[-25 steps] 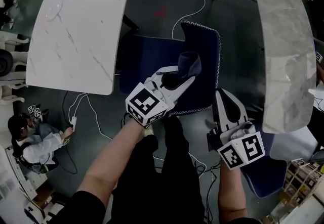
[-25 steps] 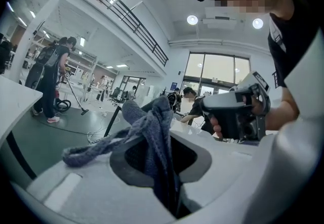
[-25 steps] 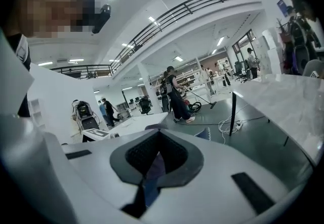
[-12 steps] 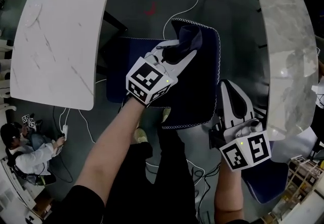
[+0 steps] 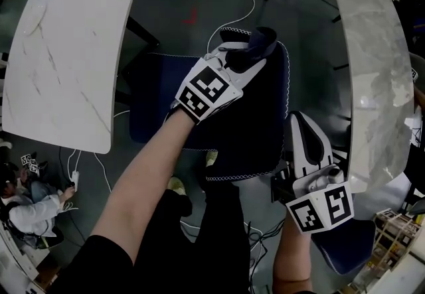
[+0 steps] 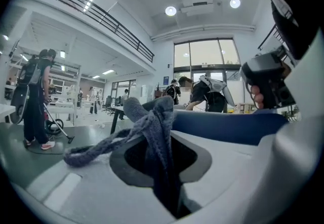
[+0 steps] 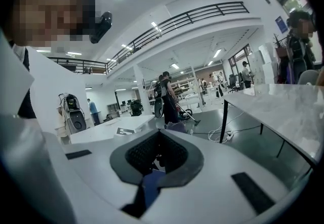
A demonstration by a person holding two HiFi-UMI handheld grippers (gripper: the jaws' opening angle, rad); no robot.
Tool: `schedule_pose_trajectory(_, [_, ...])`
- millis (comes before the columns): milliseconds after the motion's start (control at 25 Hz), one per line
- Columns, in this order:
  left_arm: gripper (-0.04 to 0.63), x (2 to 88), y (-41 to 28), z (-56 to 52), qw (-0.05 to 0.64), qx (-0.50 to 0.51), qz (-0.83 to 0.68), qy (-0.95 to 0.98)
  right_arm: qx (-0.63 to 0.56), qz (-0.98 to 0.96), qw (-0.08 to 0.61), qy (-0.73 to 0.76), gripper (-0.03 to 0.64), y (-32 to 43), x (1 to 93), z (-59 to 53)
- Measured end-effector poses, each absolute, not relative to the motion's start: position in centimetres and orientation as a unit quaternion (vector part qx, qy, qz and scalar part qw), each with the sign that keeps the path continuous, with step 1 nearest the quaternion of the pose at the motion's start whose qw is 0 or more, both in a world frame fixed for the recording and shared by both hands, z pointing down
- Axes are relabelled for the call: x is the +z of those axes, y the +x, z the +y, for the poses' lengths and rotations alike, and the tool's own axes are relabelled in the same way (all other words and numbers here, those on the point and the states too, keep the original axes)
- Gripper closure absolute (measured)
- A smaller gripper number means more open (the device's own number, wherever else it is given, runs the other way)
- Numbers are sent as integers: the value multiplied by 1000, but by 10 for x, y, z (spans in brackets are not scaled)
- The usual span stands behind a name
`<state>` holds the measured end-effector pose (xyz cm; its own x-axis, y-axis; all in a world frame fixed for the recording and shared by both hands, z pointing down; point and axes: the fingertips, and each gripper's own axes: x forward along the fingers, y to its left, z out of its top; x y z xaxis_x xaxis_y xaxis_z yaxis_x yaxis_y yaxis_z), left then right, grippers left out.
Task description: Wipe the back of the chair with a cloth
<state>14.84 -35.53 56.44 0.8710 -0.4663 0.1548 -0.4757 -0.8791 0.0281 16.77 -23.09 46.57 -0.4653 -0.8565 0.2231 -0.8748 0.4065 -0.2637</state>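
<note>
The chair (image 5: pixel 262 130), dark navy with a pale stitched border, stands on the floor between two marble tables (image 5: pixel 66 54), and its back lies under the person's left arm in the head view. The cloth (image 5: pixel 260 40), a blue-grey knitted-looking rag, is now at the far stitched edge of that back. A second ago it sat nearer the middle of the panel, so the left gripper (image 5: pixel 247 60) has carried it in a stroke away from the person across the upholstery. The left gripper view shows the jaws pinched on the cloth, with a bunch standing up between them, a tail trailing off to one side, and the blue chair edge just beyond. The right gripper (image 5: pixel 302 128) has kept its place beside the near right corner of the chair. Its jaws are pressed together with nothing between them, and it does not seem to touch the chair, though that contact is hard to judge from above. I judge that wiping is under way and one pass has reached the end of the surface. The cloth will likely have to come back toward the person or shift sideways to cover the rest of the back. The trailing tail could slip over the edge and lift the cloth off the fabric if the stroke runs any further.
</note>
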Motion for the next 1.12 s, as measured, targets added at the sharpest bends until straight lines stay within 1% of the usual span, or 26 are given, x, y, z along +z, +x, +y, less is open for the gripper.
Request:
schedule_pose_trajectory(600, [532, 558, 153, -279, 86, 8, -180, 980, 185, -826, 22, 531, 604, 160, 462, -190])
schedule_pose_trajectory(1120, [532, 559, 152, -202, 102, 6, -147, 984, 198, -819, 35, 537, 604, 147, 466, -150])
